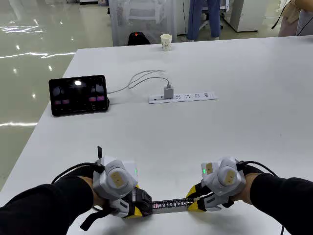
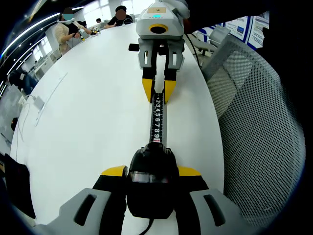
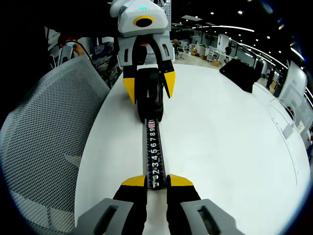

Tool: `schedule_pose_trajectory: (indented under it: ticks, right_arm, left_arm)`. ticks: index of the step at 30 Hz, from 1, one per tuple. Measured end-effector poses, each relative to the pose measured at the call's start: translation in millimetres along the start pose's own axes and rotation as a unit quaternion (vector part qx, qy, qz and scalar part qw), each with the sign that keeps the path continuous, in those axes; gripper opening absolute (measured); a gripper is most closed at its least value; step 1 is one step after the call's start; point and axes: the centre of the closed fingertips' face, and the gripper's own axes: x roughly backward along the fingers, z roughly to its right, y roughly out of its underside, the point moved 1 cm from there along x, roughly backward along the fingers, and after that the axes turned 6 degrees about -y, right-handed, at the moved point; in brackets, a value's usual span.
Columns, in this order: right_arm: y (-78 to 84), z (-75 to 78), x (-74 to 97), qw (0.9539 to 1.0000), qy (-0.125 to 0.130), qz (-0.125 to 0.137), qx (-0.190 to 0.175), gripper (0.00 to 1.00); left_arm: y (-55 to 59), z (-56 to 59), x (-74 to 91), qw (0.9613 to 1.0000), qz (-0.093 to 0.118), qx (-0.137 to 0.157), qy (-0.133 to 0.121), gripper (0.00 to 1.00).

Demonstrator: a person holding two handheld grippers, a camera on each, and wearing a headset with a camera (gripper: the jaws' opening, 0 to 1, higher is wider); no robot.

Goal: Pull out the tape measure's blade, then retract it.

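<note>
On the table (image 1: 195, 137), left gripper (image 2: 150, 172) clamps the tape measure (image 3: 148, 95), right gripper (image 3: 156, 181) its blade (image 3: 153, 152).

**Covered case, buried blade tip**

In the head view, lower centre, the black plastic tape measure case (image 1: 145, 200) is mostly hidden between the left gripper's (image 1: 137, 200) jaws. The numerals on the narrow dark measuring blade (image 1: 171, 203) are too small to read. At the bottom of the right gripper view, the blade's tip is buried between the right gripper's (image 3: 156, 182) jaws. The black tablet's (image 1: 78, 94) screen icons are blurred. Standing people (image 1: 203, 17) are cut off by the top edge.
</note>
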Motion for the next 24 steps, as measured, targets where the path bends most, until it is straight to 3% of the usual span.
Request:
schedule_pose_trajectory:
  ticks: [24]
  right_arm:
    - [12.7, 1.1, 12.2, 0.9999, 0.003, -0.009, -0.006, 0.11]
  left_arm:
    - [0.5, 0.0, -1.4, 1.0, 0.0, 0.001, -0.001, 0.32]
